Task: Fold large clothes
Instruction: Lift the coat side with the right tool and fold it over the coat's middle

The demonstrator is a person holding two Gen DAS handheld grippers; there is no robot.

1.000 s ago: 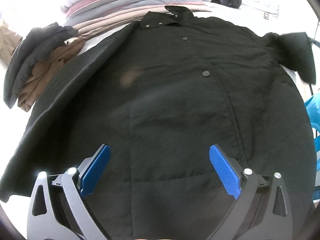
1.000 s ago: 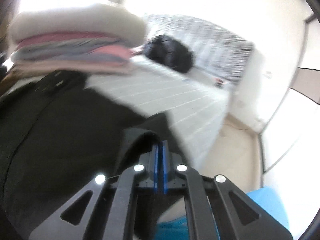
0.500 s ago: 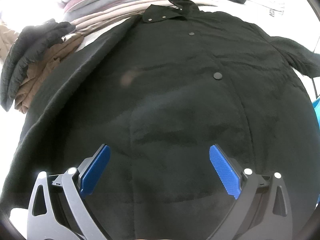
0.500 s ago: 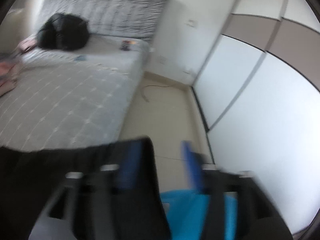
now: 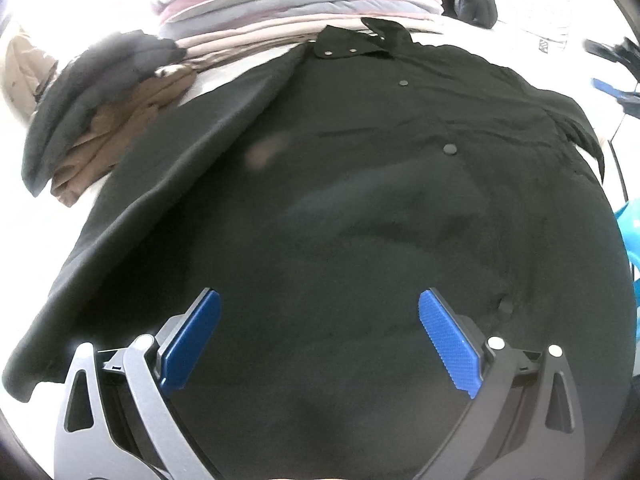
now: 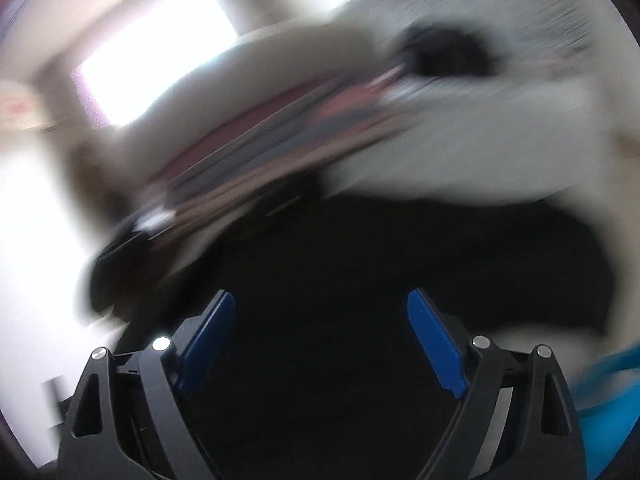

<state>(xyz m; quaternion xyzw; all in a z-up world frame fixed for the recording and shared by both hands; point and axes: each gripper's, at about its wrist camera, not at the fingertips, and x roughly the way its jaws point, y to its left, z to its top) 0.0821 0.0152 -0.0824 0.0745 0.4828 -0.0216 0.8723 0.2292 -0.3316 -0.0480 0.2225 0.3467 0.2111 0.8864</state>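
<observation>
the black coat (image 5: 340,200) lies spread flat on the bed, front up, collar (image 5: 360,42) far from me, hem nearest; its long axis runs straight away from my fingers. my left gripper (image 5: 320,340) hovers over the lower front, spread wide, holding nothing. my right gripper (image 6: 320,344) is also wide and empty; through heavy blur it seems to sit over the coat's right side.
</observation>
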